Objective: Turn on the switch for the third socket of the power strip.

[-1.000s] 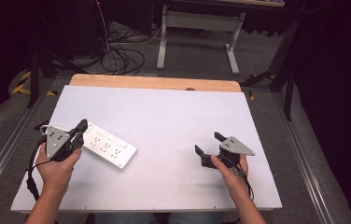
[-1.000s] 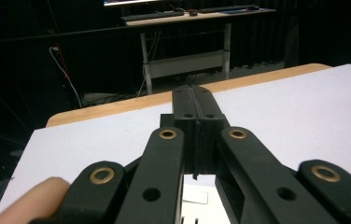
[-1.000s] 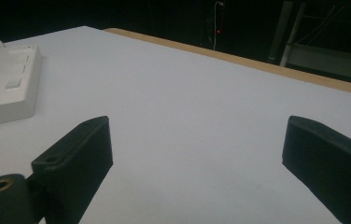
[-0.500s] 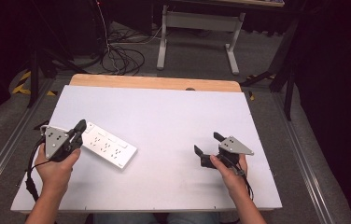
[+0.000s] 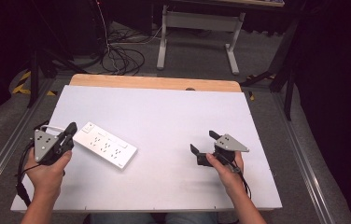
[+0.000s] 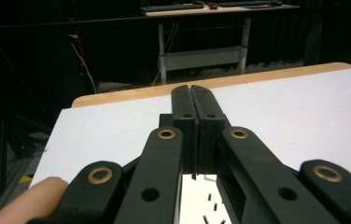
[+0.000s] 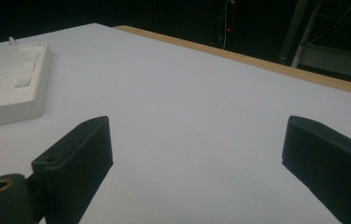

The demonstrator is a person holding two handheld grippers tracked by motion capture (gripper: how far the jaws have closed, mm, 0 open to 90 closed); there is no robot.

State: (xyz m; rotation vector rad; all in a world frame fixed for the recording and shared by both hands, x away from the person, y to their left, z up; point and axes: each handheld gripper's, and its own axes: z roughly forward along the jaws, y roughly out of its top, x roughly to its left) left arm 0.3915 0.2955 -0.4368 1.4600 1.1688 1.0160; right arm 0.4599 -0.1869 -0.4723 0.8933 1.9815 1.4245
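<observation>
The white power strip [image 5: 105, 145] lies flat on the desk [image 5: 173, 116], at about 8 o'clock from the desk's middle, with its long side running diagonal from 10 o'clock to 4 o'clock. A white cord leaves its far-left end. In the right gripper view the power strip [image 7: 10, 84] sits at 10 o'clock, well apart from the jaws.

The left claw [image 5: 71, 128] is just at the far-left end of the strip, at its 9 o'clock side. Its two jaws are pressed together, and in the left gripper view the left claw [image 6: 193, 100] points over the strip, whose white face with dark slots shows below the jaws. I think the tips rest on or just above that end, but the view does not let me tell if they touch.

The right claw [image 5: 203, 142] is at about 4 o'clock on the desk, near the front edge, with its jaws spread wide and nothing between them.

The step in hand seems to be the approach to the strip. For the next move, the left claw probably must open its jaws before it can take the end, or it can push the strip with closed tips. The right claw needs to travel toward 9 o'clock to reach the near end.
</observation>
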